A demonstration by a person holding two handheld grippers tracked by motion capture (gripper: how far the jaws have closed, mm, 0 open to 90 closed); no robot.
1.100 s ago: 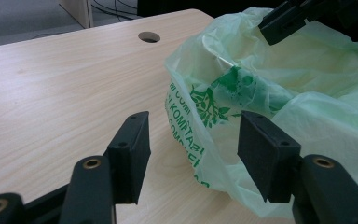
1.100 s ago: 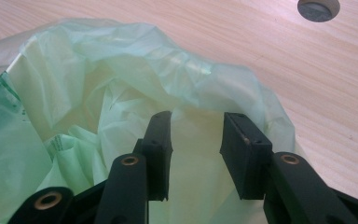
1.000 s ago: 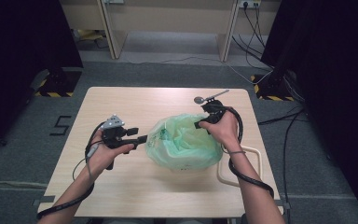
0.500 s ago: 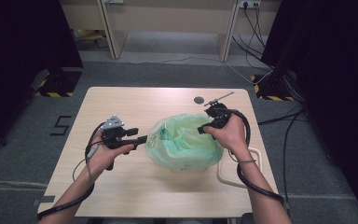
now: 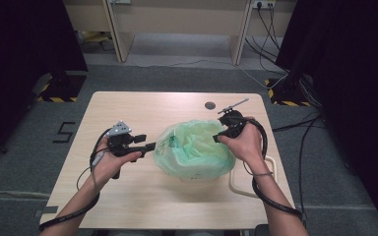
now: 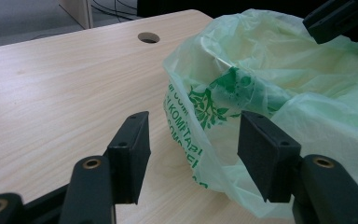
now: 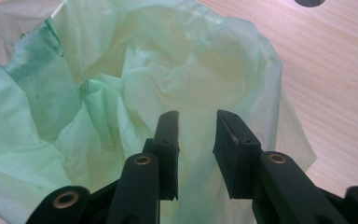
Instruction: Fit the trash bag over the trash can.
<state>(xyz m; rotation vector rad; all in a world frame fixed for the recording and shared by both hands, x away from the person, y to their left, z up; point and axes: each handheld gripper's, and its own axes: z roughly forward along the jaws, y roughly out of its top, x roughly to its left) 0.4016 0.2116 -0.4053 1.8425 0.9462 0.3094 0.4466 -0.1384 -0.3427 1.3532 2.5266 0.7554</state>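
A pale green plastic bag (image 5: 194,150) with dark green printing is being kept in a bulging heap near the middle of the wooden table (image 5: 142,201), its mouth gaping upward. The left gripper (image 5: 150,146) is being held level at the bag's left side, and its jaws are being kept spread; in the left gripper view, the printed edge of the bag (image 6: 200,140) is seen lying in the gap between the two pads (image 6: 130,154), closer to the right-hand pad, and whether the film is being touched by that pad cannot be told; nothing is being pinched. The right gripper (image 5: 220,135) is being held over the bag's far right rim by the right hand (image 5: 241,142). Its jaws have just been opening a little, and in the right gripper view they are being kept partly apart, with the rim of the bag (image 7: 193,70) lying just beyond and below the fingertips (image 7: 168,126); the film is seen through the gap, but the pads are not being pressed on it. A round hole (image 5: 209,105) in the tabletop is being left well beyond the right gripper's fingers, and a pale loop-shaped handle (image 5: 236,184) is lying on the table beneath the right wrist, just beside the bag. Black cables are being trailed back from both grippers along the forearms.
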